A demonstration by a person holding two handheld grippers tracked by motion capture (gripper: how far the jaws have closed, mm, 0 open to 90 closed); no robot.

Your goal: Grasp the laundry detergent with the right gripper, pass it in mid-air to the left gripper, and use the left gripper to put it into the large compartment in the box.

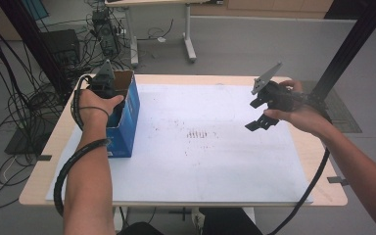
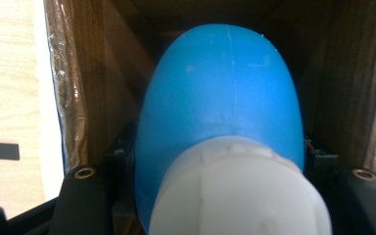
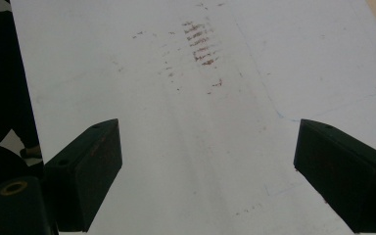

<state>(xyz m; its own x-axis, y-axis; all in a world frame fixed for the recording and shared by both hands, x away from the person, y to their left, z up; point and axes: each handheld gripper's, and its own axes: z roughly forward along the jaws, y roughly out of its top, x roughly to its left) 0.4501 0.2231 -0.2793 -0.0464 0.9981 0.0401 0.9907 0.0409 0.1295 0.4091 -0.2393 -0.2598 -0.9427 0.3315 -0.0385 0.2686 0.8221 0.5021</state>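
A blue bottle (image 2: 220, 93) with a white cap (image 2: 240, 196) is held between the jaws of my left gripper (image 2: 220, 157), which is shut on it. The bottle points down into an open cardboard box (image 2: 103, 98), whose brown inner walls surround it. In the high view that box (image 1: 129, 115) is blue outside and stands at the table's left, with the left gripper (image 1: 107, 90) reaching into its top. My right gripper (image 1: 258, 114) hovers over the right side of the white mat (image 1: 200, 166). It is open (image 3: 205, 171), with nothing between its jaws.
The white mat covers most of a light wooden table (image 1: 318, 161) and has brown smudges (image 1: 200, 133) near its middle. Cables (image 1: 24, 103) lie on the floor at the left. A black frame post (image 1: 352, 44) rises at the right rear.
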